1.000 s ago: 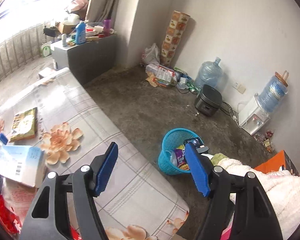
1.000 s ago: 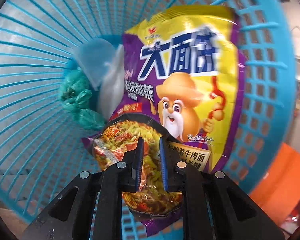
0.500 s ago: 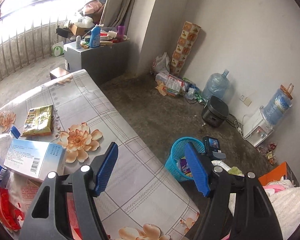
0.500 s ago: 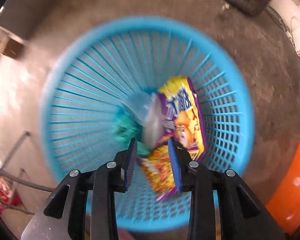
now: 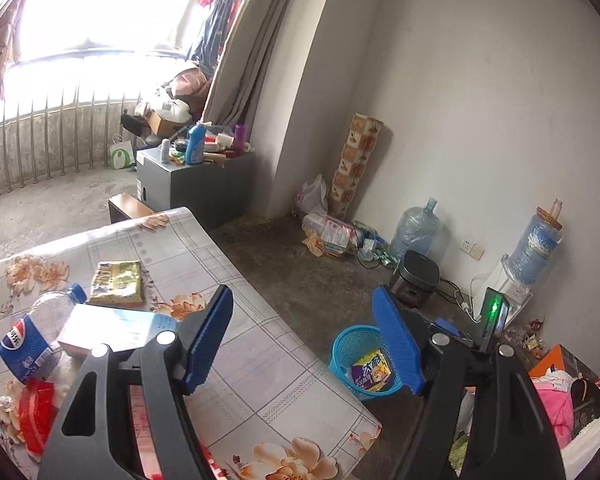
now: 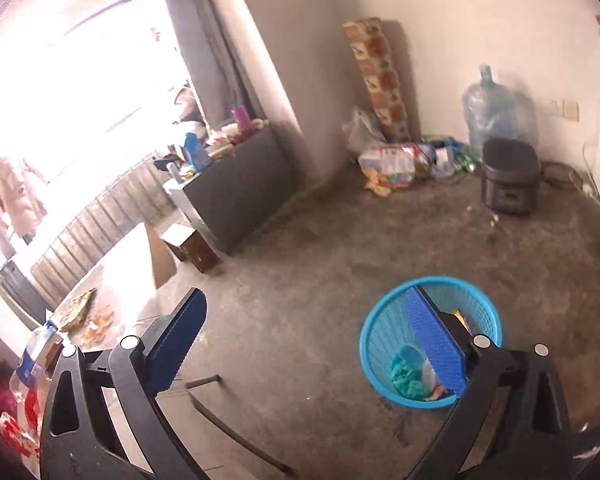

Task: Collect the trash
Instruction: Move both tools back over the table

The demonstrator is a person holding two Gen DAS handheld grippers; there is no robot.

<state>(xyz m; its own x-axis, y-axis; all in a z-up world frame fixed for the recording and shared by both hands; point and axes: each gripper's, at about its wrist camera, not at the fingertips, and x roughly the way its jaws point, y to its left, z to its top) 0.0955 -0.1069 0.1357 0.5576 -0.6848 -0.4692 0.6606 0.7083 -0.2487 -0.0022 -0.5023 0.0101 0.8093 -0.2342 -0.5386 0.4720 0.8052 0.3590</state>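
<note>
A blue plastic basket (image 5: 349,346) stands on the floor beside the table, with a purple and yellow noodle packet (image 5: 372,370) lying in it. In the right wrist view the basket (image 6: 379,314) also holds a crumpled teal scrap (image 6: 405,376). My right gripper (image 6: 305,320) hangs above the floor left of the basket, its jaws opening wide with nothing between them. My left gripper (image 5: 303,332) hovers over the table's edge, jaws opening a little, also empty. On the floral tablecloth (image 5: 260,360) lie a yellow-green packet (image 5: 116,284), a blue-labelled plastic bottle (image 5: 24,340), a white and blue box (image 5: 112,328) and a red wrapper (image 5: 36,412).
A grey cabinet (image 5: 188,184) loaded with bottles stands by the balcony. Along the wall are a pile of bags (image 5: 327,232), a water jug (image 5: 415,232), a black cooker (image 5: 415,284) and a dispenser with a jug (image 5: 539,248). An orange box (image 5: 559,360) and pink cloth lie at right.
The right gripper let go of the noodle packet inside the basket, rose out of it and opened wide. The left gripper lifted and drew back, so more of the table shows.
</note>
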